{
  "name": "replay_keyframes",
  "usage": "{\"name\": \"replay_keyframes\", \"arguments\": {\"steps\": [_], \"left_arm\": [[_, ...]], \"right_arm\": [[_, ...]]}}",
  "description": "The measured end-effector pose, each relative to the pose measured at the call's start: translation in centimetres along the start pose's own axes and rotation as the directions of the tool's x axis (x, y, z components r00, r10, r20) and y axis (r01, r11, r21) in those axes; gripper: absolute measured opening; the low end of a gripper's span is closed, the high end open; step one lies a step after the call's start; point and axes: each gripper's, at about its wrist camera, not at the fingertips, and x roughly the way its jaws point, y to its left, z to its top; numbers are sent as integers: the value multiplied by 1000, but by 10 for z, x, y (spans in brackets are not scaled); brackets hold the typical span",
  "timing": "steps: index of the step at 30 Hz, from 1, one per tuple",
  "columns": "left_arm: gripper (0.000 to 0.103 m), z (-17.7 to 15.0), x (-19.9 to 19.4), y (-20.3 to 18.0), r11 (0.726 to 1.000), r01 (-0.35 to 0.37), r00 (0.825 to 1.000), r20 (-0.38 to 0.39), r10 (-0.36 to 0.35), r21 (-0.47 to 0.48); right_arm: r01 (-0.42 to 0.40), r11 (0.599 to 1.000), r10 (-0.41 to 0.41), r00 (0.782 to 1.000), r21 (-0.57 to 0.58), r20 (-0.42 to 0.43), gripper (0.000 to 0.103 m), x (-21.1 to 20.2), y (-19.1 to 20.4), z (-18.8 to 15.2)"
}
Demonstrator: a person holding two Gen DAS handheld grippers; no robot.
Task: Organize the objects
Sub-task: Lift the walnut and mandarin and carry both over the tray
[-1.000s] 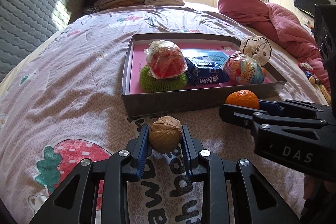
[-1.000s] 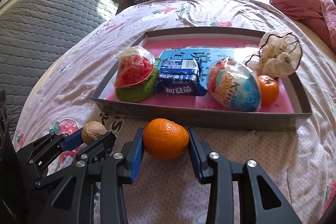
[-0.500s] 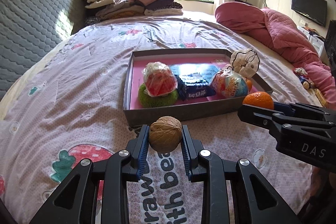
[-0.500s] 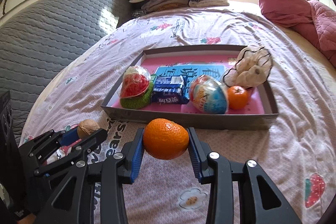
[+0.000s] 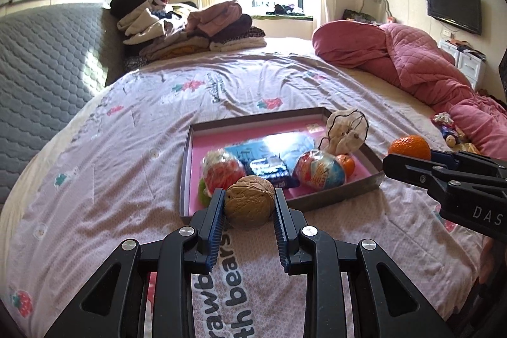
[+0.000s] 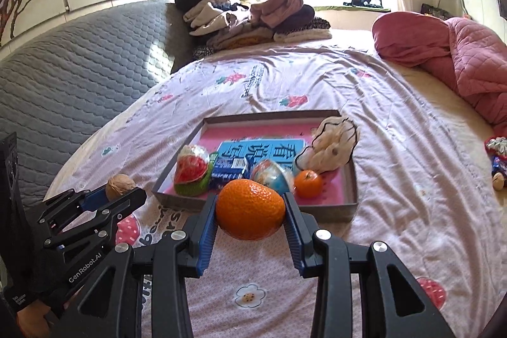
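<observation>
My left gripper (image 5: 249, 205) is shut on a brown walnut (image 5: 250, 201), held above the bedspread just in front of the grey tray (image 5: 336, 199). My right gripper (image 6: 250, 213) is shut on an orange tangerine (image 6: 250, 213), also raised before the tray (image 6: 329, 207). In the left wrist view the tangerine (image 5: 409, 147) shows at the right. The walnut (image 6: 119, 183) appears at the left of the right wrist view. Inside the pink-lined tray lie a red wrapped snack on a green scrubber (image 5: 221, 170), a blue cookie pack (image 6: 228, 168), a toy egg (image 5: 319, 169), a small tangerine (image 6: 308, 183) and a cream pouch (image 6: 332, 144).
The tray rests on a bed with a pink strawberry-print sheet (image 5: 95, 179). Folded clothes (image 5: 190, 27) are piled at the head, a pink quilt (image 5: 421, 65) is bunched on the right. Small items, a walnut among them (image 6: 498, 179), lie by the right edge. A grey padded headboard (image 6: 63, 84) runs along the left.
Both grippers have risen and drawn back from the tray, each keeping its grip. The tray now looks smaller and farther, and more of the room shows.
</observation>
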Motion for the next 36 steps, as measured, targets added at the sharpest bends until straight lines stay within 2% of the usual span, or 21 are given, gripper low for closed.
{"name": "replay_keyframes", "arguments": {"steps": [12,20,27,36], "left_arm": [[29,48,-9,-29,998,6,998,63,-10,66],[29,68,7,-41,996,8,997,74,-15,92],[29,83,30,-42,996,3,997,81,-10,86],[29,97,64,-44,997,0,998,66,-6,81]], "right_arm": [[21,999,-19,998,-34,61,40,-23,-16,28],[42,997,-36,995,-64,93,40,-26,-24,48],[47,995,-37,994,-91,106,40,-13,-27,63],[44,996,-38,997,-83,74,40,18,-39,70]]}}
